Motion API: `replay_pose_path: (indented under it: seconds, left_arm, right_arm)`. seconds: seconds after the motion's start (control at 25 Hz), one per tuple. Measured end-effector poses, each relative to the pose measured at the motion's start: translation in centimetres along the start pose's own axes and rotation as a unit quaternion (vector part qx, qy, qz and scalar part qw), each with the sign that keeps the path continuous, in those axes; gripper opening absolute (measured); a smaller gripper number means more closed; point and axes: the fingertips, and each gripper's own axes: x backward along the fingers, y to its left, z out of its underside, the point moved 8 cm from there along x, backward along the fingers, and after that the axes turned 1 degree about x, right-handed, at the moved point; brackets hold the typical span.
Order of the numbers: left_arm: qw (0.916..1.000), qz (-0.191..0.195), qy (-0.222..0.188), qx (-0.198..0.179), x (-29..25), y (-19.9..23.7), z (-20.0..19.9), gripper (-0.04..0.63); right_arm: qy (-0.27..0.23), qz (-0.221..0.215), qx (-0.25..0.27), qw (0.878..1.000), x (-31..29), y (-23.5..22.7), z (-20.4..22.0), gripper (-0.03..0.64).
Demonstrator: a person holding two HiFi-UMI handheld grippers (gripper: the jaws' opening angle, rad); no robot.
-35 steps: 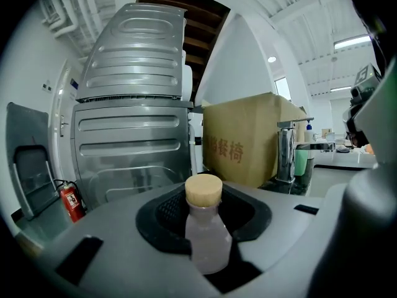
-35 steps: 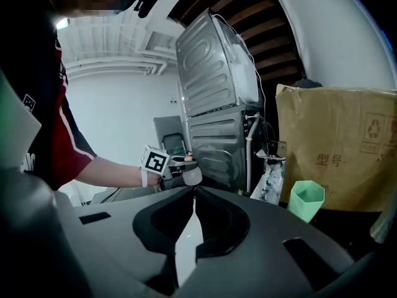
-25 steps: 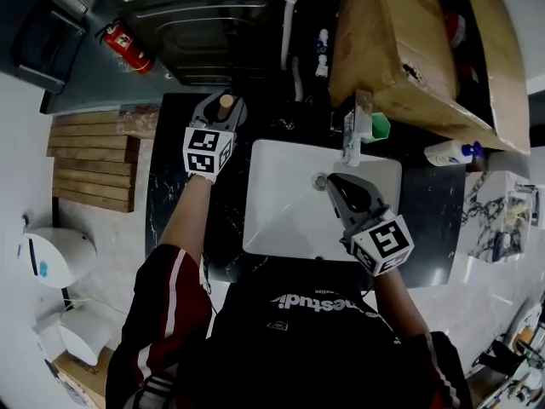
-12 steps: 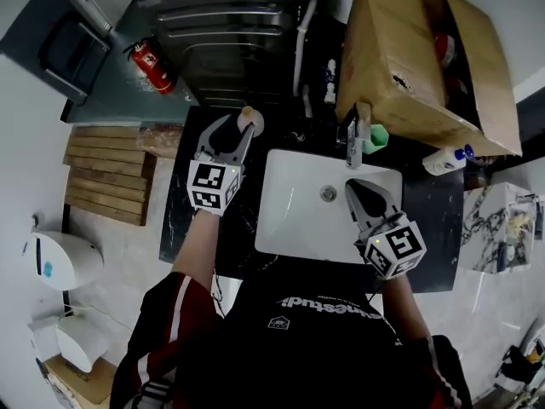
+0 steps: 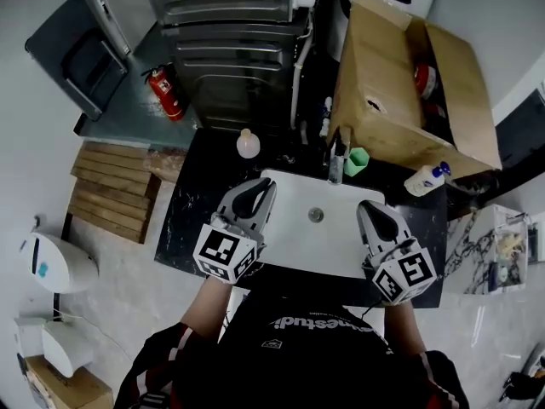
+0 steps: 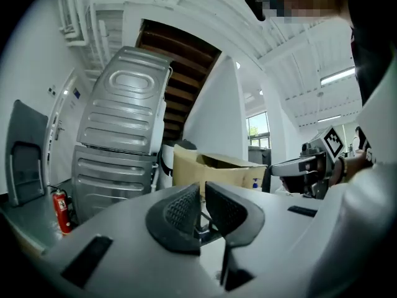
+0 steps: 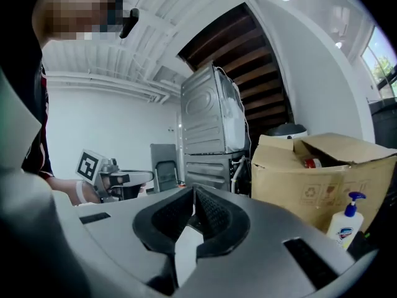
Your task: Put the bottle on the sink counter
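Observation:
The bottle (image 5: 248, 144), small and pale with a tan cap, stands upright on the black sink counter (image 5: 183, 220), behind the left corner of the white sink (image 5: 294, 228). My left gripper (image 5: 255, 196) hovers over the sink's left edge, well clear of the bottle on the near side. Its jaws are closing, a narrow gap is left, and nothing is between them (image 6: 203, 188). My right gripper (image 5: 375, 216) hangs over the sink's right side, shut and empty (image 7: 193, 194).
A faucet (image 5: 334, 167) and a green cup (image 5: 357, 161) stand behind the sink. A pump bottle (image 5: 423, 180) lies at the right, under an open cardboard box (image 5: 383, 100). A metal appliance (image 5: 230, 49), a fire extinguisher (image 5: 165, 92) and a wooden pallet (image 5: 111, 190) are at the left.
The left gripper let go of the bottle, drew back toward the person and narrowed its jaws. The bottle stays on the counter. The right gripper barely moved.

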Motion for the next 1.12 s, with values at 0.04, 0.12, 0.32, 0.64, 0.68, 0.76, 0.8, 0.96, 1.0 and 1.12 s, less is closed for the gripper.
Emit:
replay_pose_path:
  seconds: [0.04, 0.12, 0.32, 0.64, 0.68, 0.76, 0.8, 0.96, 1.0, 1.12]
  left_arm:
    - [0.9999, 0.013, 0.008, 0.002, -0.4, -1.5, -0.2, 0.037]
    - [0.9990, 0.042, 0.016, -0.008, -1.4, -4.5, -0.4, 0.028]
    - [0.9957, 0.090, -0.007, -0.024, -2.9, -11.4, -2.1, 0.014]
    - [0.9944, 0.096, 0.002, -0.045, -3.8, -16.3, -2.7, 0.014]
    - [0.9943, 0.096, 0.004, -0.046, -3.8, -16.7, -2.7, 0.014]
    - [0.9941, 0.097, 0.004, -0.049, -3.6, -17.4, -2.7, 0.014]
    - [0.9941, 0.097, 0.005, -0.050, -3.4, -17.6, -2.7, 0.014]
    - [0.9943, 0.092, 0.008, -0.053, -2.6, -18.1, -2.5, 0.015]
    - [0.9944, 0.091, 0.008, -0.053, -2.5, -18.3, -2.5, 0.015]
    - [0.9950, 0.084, 0.007, -0.054, -2.1, -18.6, -2.7, 0.015]
  right_arm:
    - [-0.002, 0.002, 0.000, 1.000, 0.9, -0.2, -0.2, 0.044]
    - [-0.010, 0.009, 0.002, 1.000, 2.9, -0.6, -0.5, 0.044]
    - [-0.010, 0.027, 0.000, 1.000, 7.4, -2.1, -0.4, 0.044]
    - [-0.019, -0.004, -0.001, 1.000, 10.8, -2.1, 0.0, 0.043]
    - [-0.021, -0.007, -0.002, 1.000, 11.1, -2.1, 0.1, 0.043]
    - [-0.023, -0.010, -0.002, 1.000, 11.6, -1.9, 0.1, 0.043]
    - [-0.024, -0.011, -0.003, 1.000, 11.7, -1.9, 0.2, 0.043]
    - [-0.023, -0.015, 0.000, 1.000, 12.3, -1.5, 0.2, 0.043]
    - [-0.023, -0.016, 0.000, 1.000, 12.5, -1.5, 0.2, 0.043]
    - [-0.025, -0.020, 0.000, 0.999, 13.0, -1.6, 0.1, 0.043]
